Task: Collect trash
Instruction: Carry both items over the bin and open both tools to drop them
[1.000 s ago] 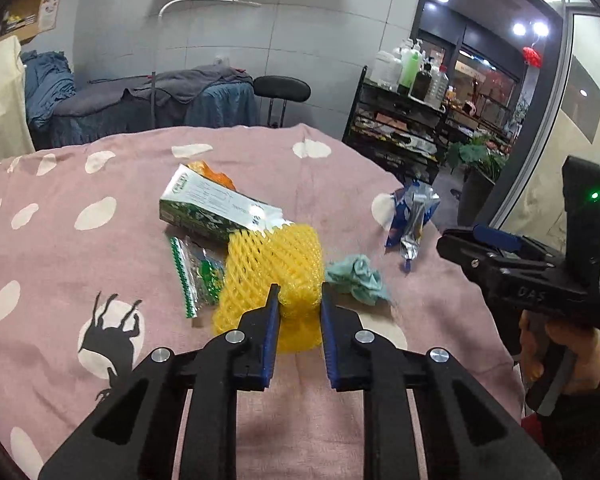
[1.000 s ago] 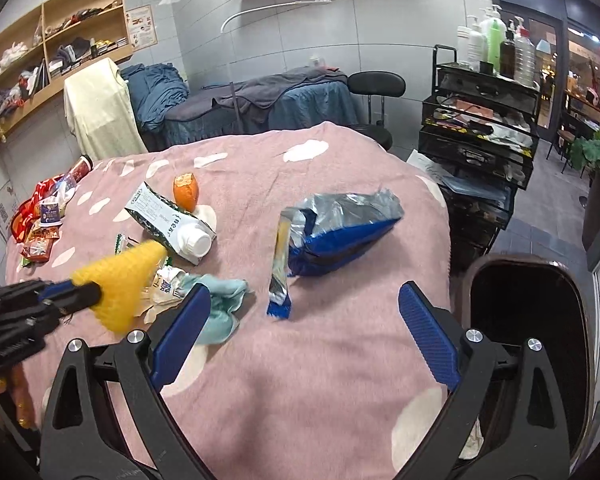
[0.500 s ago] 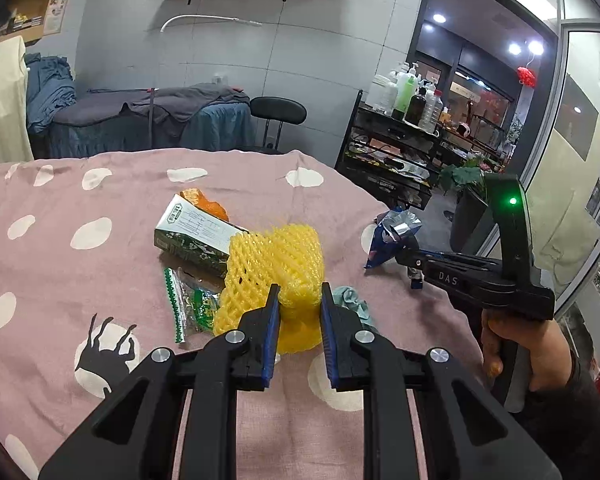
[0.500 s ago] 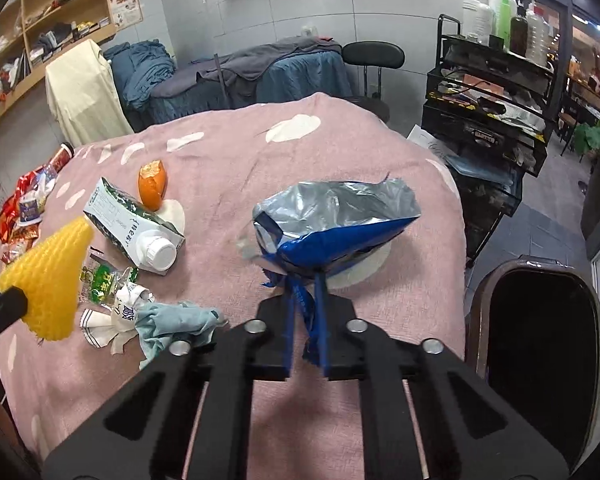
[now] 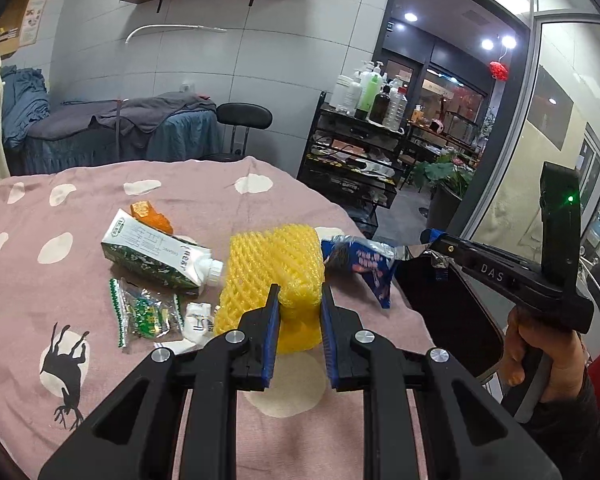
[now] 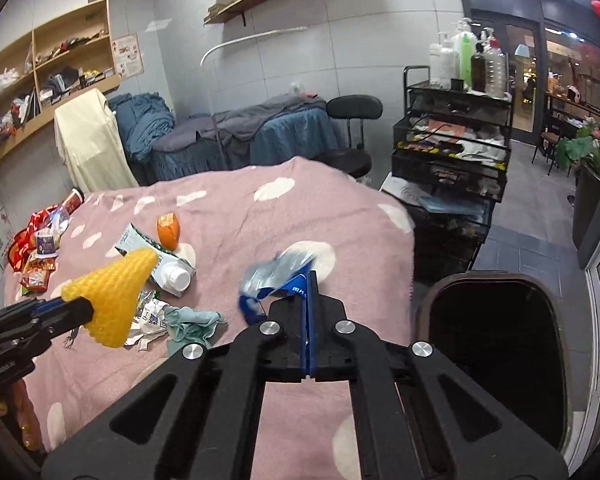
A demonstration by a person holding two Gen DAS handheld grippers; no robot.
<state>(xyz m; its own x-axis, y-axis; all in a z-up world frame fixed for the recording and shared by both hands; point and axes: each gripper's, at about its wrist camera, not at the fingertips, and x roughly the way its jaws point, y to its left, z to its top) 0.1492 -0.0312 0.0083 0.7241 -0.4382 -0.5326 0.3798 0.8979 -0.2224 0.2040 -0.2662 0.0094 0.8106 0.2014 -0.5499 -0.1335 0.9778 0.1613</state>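
Beside the dark bin, at the near edge of the pink spotted desk, both claws carry trash. Left claw: partly closed, pads pinching the yellow foam net by its near end; the net's long axis runs away from the claw, fanning wider toward the desk's centre. Right claw: jaws have just been closing and now meet on the blue-and-silver snack wrapper, held by one corner. The wrapper hangs clear of the desk, just left of the bin's rim, its length trailing from the claw back toward the desk.

For a clean drop, the wrapper should likely be carried fully over the bin's mouth before release, since a light foil tail can catch on the rim. Left of the bin on the desk remain a milk carton, an orange peel, a candy packet and a teal rag.
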